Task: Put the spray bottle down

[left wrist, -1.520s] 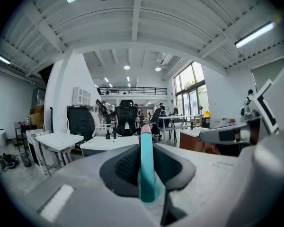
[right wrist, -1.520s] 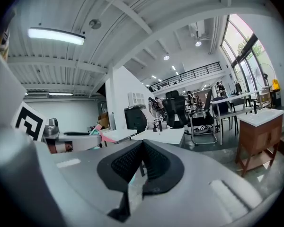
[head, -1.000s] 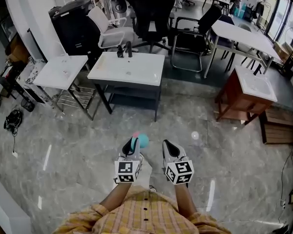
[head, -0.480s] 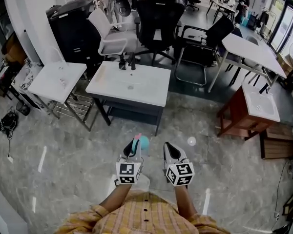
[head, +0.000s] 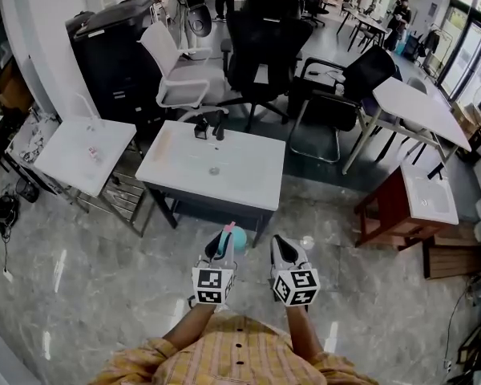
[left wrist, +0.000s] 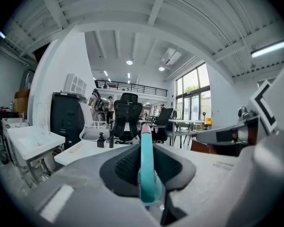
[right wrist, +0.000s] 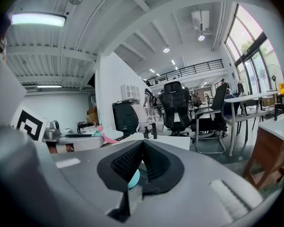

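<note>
The spray bottle (head: 235,235) is teal with a pink tip. My left gripper (head: 223,243) is shut on it, holding it above the marble floor just in front of the white sink table (head: 248,184). In the left gripper view the bottle (left wrist: 146,171) stands as a narrow upright teal strip pressed between the two dark pads (left wrist: 125,167). My right gripper (head: 282,243) floats beside the left one, shut, with its pads meeting at the tip and nothing between them. The right gripper view shows the same closed gripper (right wrist: 143,143), with the bottle's pink tip (right wrist: 104,136) off to its left.
A black faucet and a soap dispenser (head: 209,127) stand at the sink table's far edge. A smaller white sink stand (head: 72,155) is to the left and a wooden vanity (head: 409,207) to the right. Office chairs (head: 264,50) and people stand behind.
The white sink table has come closer to both grippers and now lies just ahead of them. Both grippers keep the same pose, and the left one still holds the bottle.
</note>
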The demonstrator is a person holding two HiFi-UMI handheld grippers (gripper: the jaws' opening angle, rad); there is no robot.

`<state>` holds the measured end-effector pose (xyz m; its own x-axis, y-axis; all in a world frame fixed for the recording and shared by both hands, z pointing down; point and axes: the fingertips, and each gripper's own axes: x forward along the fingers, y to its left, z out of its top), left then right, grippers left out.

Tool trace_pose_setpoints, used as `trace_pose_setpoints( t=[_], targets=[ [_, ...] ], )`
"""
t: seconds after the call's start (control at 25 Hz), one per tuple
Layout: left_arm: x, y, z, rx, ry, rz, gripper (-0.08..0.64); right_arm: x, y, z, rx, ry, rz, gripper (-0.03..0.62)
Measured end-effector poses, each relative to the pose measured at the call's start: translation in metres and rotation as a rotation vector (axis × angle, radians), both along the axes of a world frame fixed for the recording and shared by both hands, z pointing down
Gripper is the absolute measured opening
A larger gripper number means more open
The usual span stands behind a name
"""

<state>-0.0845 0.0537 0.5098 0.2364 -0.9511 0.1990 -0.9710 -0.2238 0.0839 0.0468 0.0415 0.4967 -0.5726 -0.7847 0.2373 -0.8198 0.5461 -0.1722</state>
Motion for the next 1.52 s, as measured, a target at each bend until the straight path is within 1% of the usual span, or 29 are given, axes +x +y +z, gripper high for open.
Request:
trace_pose_setpoints(
  t=[0.2, 0.28, 0.48, 0.76, 0.84, 0.92, 1.0, 1.2, 1.4, 1.52],
  targets=[
    [-0.02, -0.033, 0.004, 0.004, 0.003, 0.015, 0.067, -0.023, -0.032, -0.003, 0.018, -0.024, 0.015, 0.0],
    [-0.027, -0.04, 0.007, 0.003, 0.003, 0.013, 0.067, -0.028, -0.039, -0.002, 0.019, -0.018, 0.021, 0.0],
    [-0.037, -0.048, 0.008, 0.007, 0.008, 0.01, 0.067, -0.033, -0.051, 0.004, 0.014, 0.011, 0.042, -0.002],
    [-0.05, -0.061, 0.018, -0.018, 0.019, -0.002, 0.067, -0.046, -0.068, 0.012, -0.002, 0.025, 0.035, 0.0],
    [-0.054, -0.068, 0.017, -0.019, 0.017, -0.007, 0.067, -0.05, -0.076, 0.013, -0.012, 0.013, 0.031, 0.0],
    [-0.056, -0.078, 0.018, -0.02, 0.011, -0.006, 0.067, -0.053, -0.087, 0.014, -0.029, -0.022, 0.029, 0.0],
    [-0.058, -0.09, 0.019, -0.016, 0.003, -0.001, 0.067, -0.056, -0.099, 0.015, -0.034, -0.041, 0.028, 0.0],
    [-0.066, -0.124, 0.022, -0.027, -0.008, 0.005, 0.067, -0.066, -0.131, 0.019, -0.038, -0.044, 0.033, 0.0],
    [-0.066, -0.17, 0.027, -0.044, -0.022, 0.018, 0.067, -0.062, -0.17, 0.03, -0.054, -0.031, 0.053, 0.0],
    [-0.066, -0.202, 0.026, -0.045, -0.034, 0.023, 0.067, -0.058, -0.198, 0.031, -0.054, -0.038, 0.065, 0.0]
  ],
)
